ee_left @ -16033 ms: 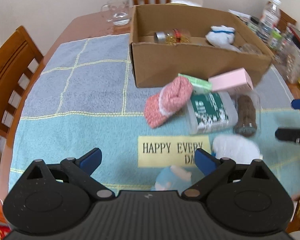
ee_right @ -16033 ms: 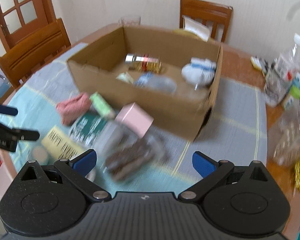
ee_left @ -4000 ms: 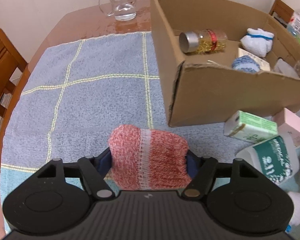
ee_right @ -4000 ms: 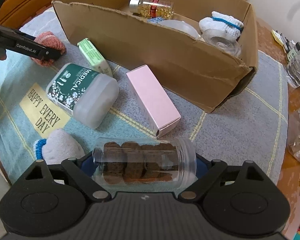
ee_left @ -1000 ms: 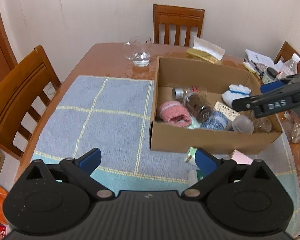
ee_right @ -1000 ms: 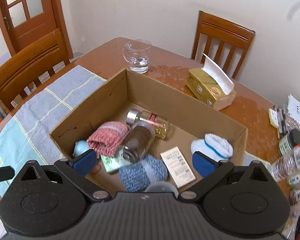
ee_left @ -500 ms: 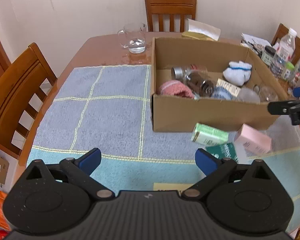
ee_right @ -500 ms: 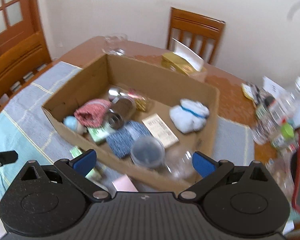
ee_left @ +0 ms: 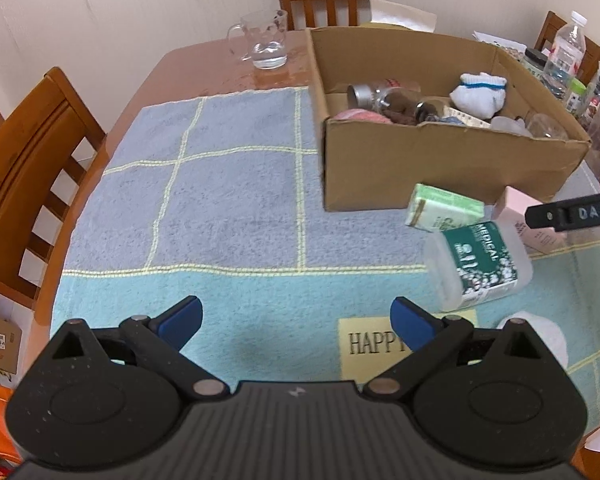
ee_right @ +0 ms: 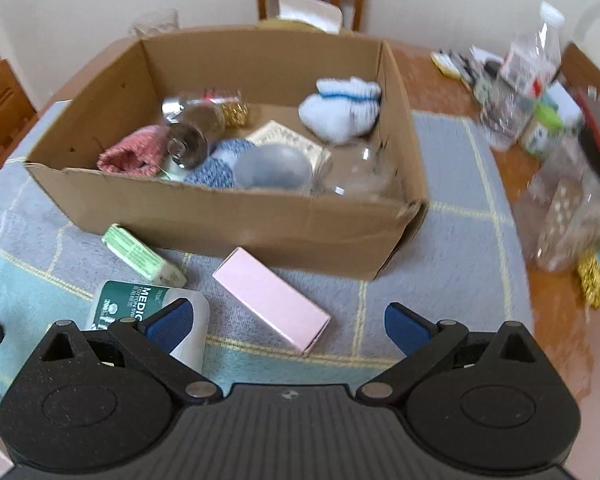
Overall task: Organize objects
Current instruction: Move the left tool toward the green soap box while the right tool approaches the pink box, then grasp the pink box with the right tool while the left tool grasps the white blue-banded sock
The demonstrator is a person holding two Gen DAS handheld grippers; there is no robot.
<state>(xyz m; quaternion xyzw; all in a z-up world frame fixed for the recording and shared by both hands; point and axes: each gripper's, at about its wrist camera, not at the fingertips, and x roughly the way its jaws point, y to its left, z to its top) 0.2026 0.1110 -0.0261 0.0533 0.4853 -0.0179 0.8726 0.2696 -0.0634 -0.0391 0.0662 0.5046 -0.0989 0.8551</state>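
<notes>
A cardboard box (ee_left: 440, 168) (ee_right: 236, 220) stands on the towel with a pink sock (ee_right: 130, 154), jars, a blue sock and a white sock (ee_right: 342, 110) inside. In front of it lie a green carton (ee_left: 444, 208) (ee_right: 142, 256), a green-labelled cotton tub (ee_left: 480, 266) (ee_right: 128, 310), a pink box (ee_right: 272, 304) (ee_left: 520, 204) and a white sock (ee_left: 540, 330). My left gripper (ee_left: 296, 320) is open above bare towel, left of the tub. My right gripper (ee_right: 288, 322) is open just above the pink box's near end.
A glass mug (ee_left: 262, 46) stands behind the box. Bottles and bags (ee_right: 540, 120) crowd the table's right side. Wooden chairs (ee_left: 24, 168) stand at the left and the far end. A wide stretch of towel (ee_left: 220, 200) lies left of the box.
Both grippers have come down and back from over the box toward the loose items in front of it. The right gripper now hangs over the pink box. Both stay open with nothing held.
</notes>
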